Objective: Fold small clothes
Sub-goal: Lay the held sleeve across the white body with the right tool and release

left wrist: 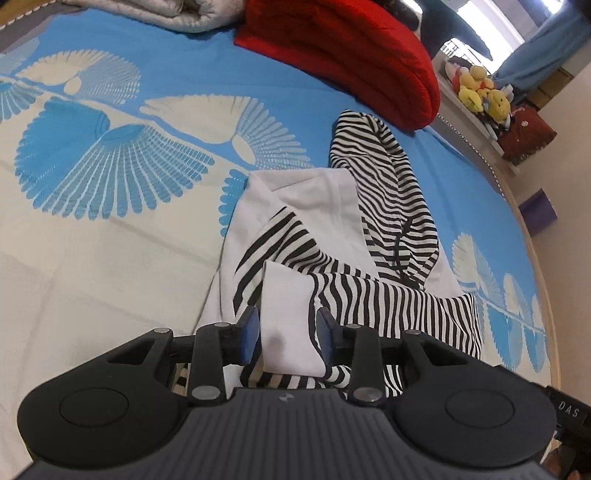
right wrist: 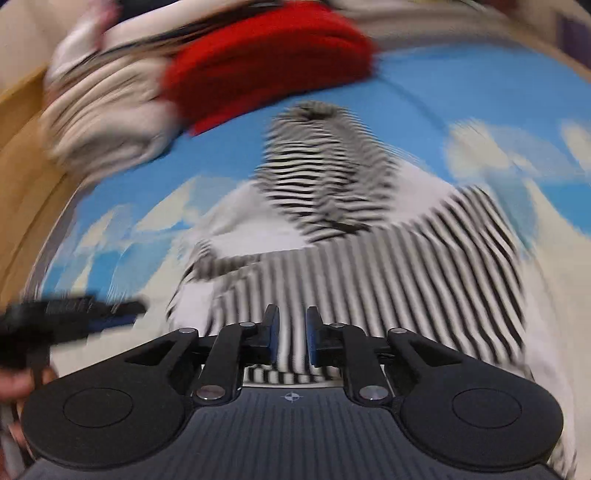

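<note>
A black-and-white striped top (left wrist: 388, 206) with white panels lies crumpled on the bed. One of its sleeves ends in a white cuff (left wrist: 288, 306), which stands up between the blue pads of my left gripper (left wrist: 288, 332). That gripper is shut on the cuff, just above the cloth. The right wrist view is blurred by motion. In it my right gripper (right wrist: 291, 339) hovers over the striped body of the top (right wrist: 369, 266), its pads a narrow gap apart with nothing clamped. The left gripper (right wrist: 74, 314) shows as a dark smear at the left edge.
The bed sheet (left wrist: 110, 221) is blue with cream fan shapes. A red cushion (left wrist: 351, 62) and a folded cream quilt (left wrist: 147, 11) lie at the far side. Plush toys (left wrist: 480, 92) sit on a shelf beyond the bed's right edge, with a purple box (left wrist: 539, 214) below.
</note>
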`<state>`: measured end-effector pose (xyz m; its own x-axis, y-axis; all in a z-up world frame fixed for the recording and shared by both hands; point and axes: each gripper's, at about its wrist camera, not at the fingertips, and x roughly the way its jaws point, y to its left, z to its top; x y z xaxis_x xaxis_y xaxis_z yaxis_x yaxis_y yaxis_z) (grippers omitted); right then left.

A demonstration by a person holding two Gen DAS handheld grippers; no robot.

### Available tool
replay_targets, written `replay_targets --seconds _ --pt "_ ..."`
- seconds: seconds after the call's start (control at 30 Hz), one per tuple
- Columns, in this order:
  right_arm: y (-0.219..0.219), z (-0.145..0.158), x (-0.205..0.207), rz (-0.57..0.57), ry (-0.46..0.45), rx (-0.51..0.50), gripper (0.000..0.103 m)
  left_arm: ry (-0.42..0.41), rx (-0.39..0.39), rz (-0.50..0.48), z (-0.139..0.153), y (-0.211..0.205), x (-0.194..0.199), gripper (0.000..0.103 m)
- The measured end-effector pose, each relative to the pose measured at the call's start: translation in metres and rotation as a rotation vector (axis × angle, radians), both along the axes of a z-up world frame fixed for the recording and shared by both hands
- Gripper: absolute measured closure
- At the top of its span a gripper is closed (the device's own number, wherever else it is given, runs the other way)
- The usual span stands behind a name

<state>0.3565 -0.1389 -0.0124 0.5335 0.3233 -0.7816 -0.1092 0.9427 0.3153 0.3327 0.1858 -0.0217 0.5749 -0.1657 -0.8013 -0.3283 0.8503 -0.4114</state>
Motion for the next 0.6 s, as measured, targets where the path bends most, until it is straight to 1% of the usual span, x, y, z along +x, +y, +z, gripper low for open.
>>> replay_targets --seconds 0.03,0.1,0.17,0.2,0.27,0.33,0.4,0.47,0.5,0.53,0.6 --pt "-0.003 -0.001 -0.006 -0.024 -0.019 0.001 0.085 0.006 -0.010 0.008 -0.002 0.000 0.000 0.065" --pt "-0.007 -0.010 -0.013 -0.047 -0.059 -0.039 0.081 0.021 -0.033 0.019 -0.009 0.000 0.000 0.066" --pt "-0.004 -0.025 -0.009 -0.039 -0.032 -0.108 0.080 0.045 -0.057 0.026 -0.018 -0.001 0.001 0.066" --pt "-0.002 -0.032 -0.005 -0.012 -0.014 -0.124 0.080 0.059 -0.069 0.030 -0.023 -0.001 0.002 0.066" --pt "0.001 -0.042 0.003 0.008 -0.004 -0.116 0.080 0.080 -0.087 0.038 -0.031 -0.003 0.005 0.066" --pt "0.002 -0.051 0.011 -0.012 0.020 -0.117 0.080 0.095 -0.096 0.042 -0.037 -0.006 0.007 0.066" --pt "0.000 -0.060 0.015 -0.017 0.057 -0.094 0.080 0.110 -0.091 0.040 -0.043 -0.011 0.010 0.066" --pt "-0.001 -0.067 0.019 -0.024 0.090 -0.073 0.080 0.119 -0.056 0.021 -0.047 -0.017 0.013 0.073" --pt "-0.002 -0.068 0.021 -0.023 0.100 -0.057 0.080 0.122 -0.031 0.013 -0.048 -0.020 0.013 0.084" --pt "-0.003 -0.068 0.022 -0.023 0.101 -0.045 0.080 0.122 -0.008 0.010 -0.048 -0.022 0.013 0.092" --pt "-0.004 -0.066 0.022 -0.027 0.093 -0.048 0.080 0.105 0.019 0.006 -0.045 -0.023 0.013 0.100"
